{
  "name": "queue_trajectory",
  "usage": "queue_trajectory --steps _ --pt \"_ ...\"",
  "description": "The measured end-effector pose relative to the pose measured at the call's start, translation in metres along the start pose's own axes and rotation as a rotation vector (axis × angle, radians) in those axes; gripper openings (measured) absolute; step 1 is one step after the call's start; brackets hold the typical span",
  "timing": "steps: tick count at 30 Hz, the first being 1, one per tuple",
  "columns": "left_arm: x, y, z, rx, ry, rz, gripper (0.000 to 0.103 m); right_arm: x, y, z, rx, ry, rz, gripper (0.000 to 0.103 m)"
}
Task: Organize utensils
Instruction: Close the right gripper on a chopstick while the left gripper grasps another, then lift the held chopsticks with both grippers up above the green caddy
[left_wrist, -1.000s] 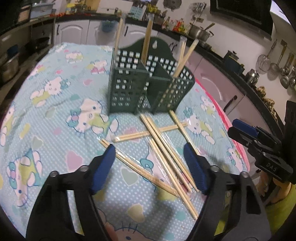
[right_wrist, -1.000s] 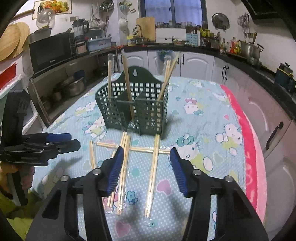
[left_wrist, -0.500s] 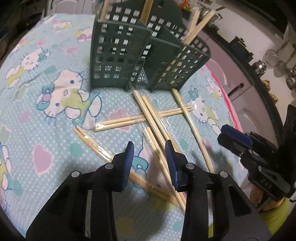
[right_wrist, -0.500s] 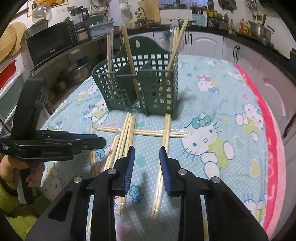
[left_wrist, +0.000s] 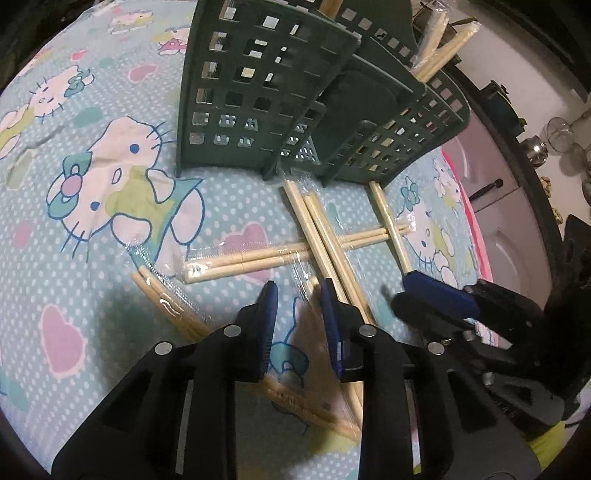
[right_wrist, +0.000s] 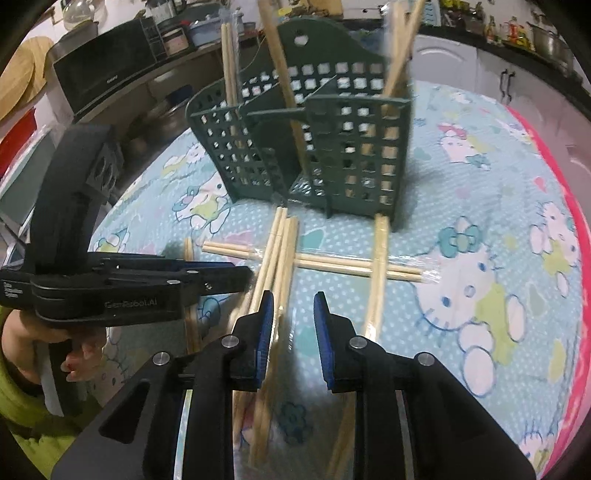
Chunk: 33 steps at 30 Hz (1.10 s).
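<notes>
A: Fingers (left_wrist: 269, 317) on the left gripper (left_wrist: 298, 291) are closing, not clenched yet. One pale wooden chopstick in a clear plastic sleeve (left_wrist: 314, 291) shows in the gap, hard by the right-hand pad.

B: And the right gripper (right_wrist: 293, 299)?

A: Narrow gap, released, gripping nothing. Only cloth & a bit of film between the pads; sticks lie just left of its left pad.

B: Risks, biggest first?

A: Teal cartoon-cat print tablecloth (left_wrist: 92, 314). It's soft, both grippers point steeply down, so a pad could pinch fabric & drag the whole lot.

B: Next?

A: Dark green perforated plastic utensil holder (left_wrist: 258, 92), upright, some sticks already standing in its compartments. Loose stick ends butt vs its base, so a careless pull prob. shoves or tips it.

B: The pile itself?

A: Long diagonal chopstick pair (left_wrist: 321, 240) lies across the crosswise chopstick pair (left_wrist: 258, 258), touching. Lift one & the others likely shift or roll.

B: The two tools?

A: Very near each other over the same pile, so they could bump.

B: Smallest?

A: The sleeve. It looks slick; if the pads catch film only, the stick may slide out mid-lift.
</notes>
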<state>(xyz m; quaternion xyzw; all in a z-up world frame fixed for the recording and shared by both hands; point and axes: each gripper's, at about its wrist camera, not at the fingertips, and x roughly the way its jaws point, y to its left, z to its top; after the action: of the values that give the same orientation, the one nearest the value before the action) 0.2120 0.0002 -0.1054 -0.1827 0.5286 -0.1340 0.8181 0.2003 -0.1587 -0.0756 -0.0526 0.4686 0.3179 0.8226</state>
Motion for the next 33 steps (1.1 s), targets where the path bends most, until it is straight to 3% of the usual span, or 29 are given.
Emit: queue_trajectory --steps 5,14,17,33 --pt "0.003 0.002 0.003 -0.013 0.007 -0.011 0.019 0.02 -0.002 0.007 0.002 0.05 -0.004 0.022" --pt "0.006 0.007 0.008 -0.043 0.013 -0.042 0.019 0.037 -0.011 0.016 0.072 0.089 0.073 0.02" --pt "0.006 0.009 0.007 -0.048 0.011 -0.042 0.017 0.033 -0.02 0.013 0.11 0.083 0.118 0.008" --pt "0.002 0.013 0.011 -0.035 -0.001 -0.053 0.004 -0.008 -0.036 0.003 0.162 -0.008 0.128 0.006"
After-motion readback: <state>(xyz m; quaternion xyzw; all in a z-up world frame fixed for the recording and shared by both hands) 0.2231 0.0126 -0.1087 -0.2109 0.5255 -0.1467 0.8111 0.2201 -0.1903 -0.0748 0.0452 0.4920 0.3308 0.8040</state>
